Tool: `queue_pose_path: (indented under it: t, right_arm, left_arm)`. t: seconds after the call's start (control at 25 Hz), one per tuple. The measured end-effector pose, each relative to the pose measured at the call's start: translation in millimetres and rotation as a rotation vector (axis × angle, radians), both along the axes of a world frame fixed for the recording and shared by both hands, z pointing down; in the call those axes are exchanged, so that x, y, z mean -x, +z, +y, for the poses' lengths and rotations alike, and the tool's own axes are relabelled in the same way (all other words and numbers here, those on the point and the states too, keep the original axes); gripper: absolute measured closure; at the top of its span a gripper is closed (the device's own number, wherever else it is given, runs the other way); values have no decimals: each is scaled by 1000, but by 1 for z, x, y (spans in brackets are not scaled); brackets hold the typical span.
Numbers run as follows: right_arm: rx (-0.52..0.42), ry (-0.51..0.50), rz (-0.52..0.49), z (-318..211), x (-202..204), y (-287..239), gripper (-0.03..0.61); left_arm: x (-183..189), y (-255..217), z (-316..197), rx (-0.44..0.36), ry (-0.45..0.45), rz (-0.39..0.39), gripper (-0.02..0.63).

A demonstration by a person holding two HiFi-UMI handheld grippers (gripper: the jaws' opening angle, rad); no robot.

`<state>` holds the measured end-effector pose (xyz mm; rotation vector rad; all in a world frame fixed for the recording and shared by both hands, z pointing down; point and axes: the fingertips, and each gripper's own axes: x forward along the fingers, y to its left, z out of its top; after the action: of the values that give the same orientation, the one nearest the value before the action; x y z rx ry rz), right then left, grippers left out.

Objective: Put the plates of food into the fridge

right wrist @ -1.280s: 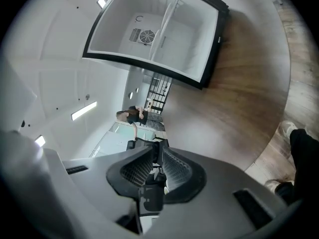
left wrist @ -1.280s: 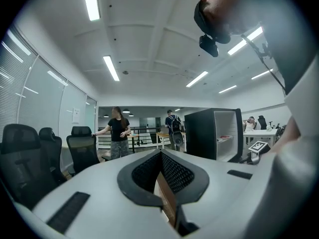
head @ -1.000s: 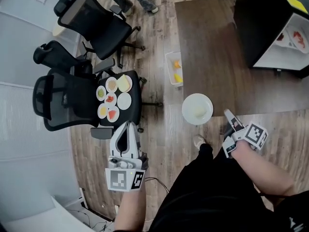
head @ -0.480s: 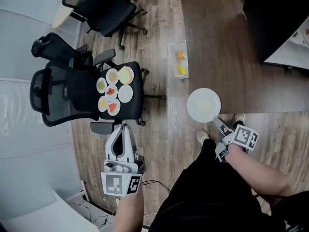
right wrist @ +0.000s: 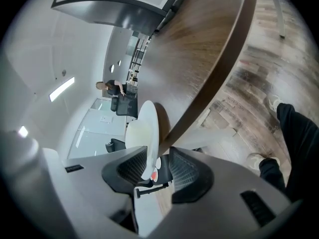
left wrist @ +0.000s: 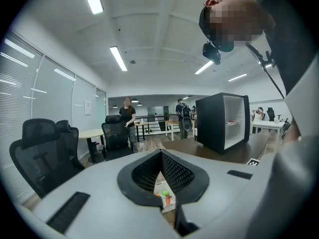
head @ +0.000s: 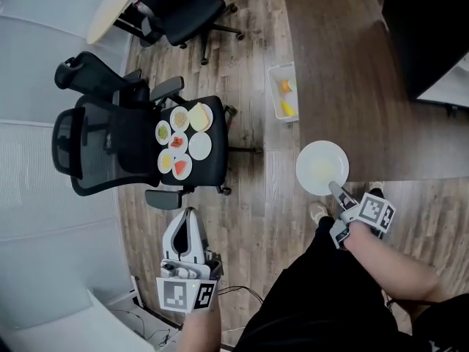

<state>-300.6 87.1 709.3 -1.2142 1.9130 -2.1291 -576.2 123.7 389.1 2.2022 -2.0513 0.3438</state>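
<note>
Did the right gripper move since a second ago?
Yes. The right gripper slid toward the white plate on the table: earlier a gap lay between them; now its jaws, which have just been opening, stand around the plate's rim.

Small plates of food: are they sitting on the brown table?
No, the small plates of food sit together on the seat of a black chair.

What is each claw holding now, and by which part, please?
Nothing is gripped. The right claw, jaws just opening, straddles the near rim of the round white plate; the left claw is shut and empty.
</note>
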Motion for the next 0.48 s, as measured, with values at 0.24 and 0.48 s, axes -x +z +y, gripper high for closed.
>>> queue_pose_path:
  t: [0.24,0.48]
  right_arm:
    - [12,41,-45,-6,3,3,472]
    - [9,53,-78,0,2,-9,555]
  left_arm:
    - [1,-3,-5,-1,10,-12,611]
    - [-3,1,-6,12,21,-7,611]
